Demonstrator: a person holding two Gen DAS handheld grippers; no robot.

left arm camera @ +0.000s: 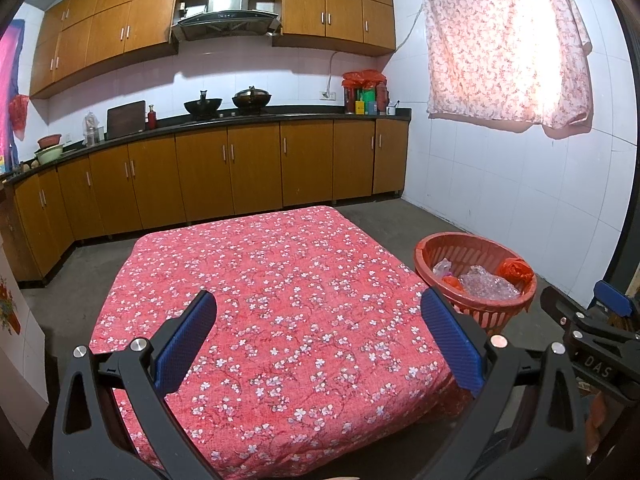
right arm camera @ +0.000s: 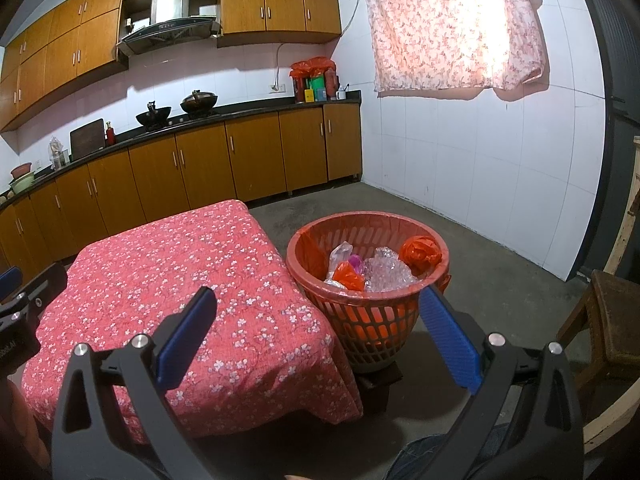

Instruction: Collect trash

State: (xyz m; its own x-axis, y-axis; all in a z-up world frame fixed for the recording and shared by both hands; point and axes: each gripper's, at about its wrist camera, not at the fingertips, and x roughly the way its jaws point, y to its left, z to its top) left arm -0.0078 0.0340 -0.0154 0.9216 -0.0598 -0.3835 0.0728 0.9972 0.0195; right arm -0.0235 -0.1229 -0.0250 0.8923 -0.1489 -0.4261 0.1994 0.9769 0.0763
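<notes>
A red plastic basket (right arm camera: 308, 276) (left arm camera: 420, 258) stands on the floor to the right of a low table under a red floral cloth (left arm camera: 272, 304) (right arm camera: 168, 280). Inside it lie crumpled clear bubble wrap (right arm camera: 386, 274) (left arm camera: 486, 286), an orange bag ball (right arm camera: 424, 252) (left arm camera: 516, 269) and other plastic scraps. My left gripper (left arm camera: 320, 340) hangs open over the cloth, nothing between its blue pads. My right gripper (right arm camera: 318, 338) is open too, held above the table's right corner and the basket's near side. The right gripper's side (left arm camera: 600, 328) shows at the edge of the left wrist view.
Wooden cabinets (left arm camera: 224, 168) and a dark counter with woks run along the back wall. A white tiled wall with a floral curtain (left arm camera: 508, 44) is at right. A wooden stool (right arm camera: 612, 320) stands right of the basket. Bare concrete floor (right arm camera: 500, 264) lies beyond the basket.
</notes>
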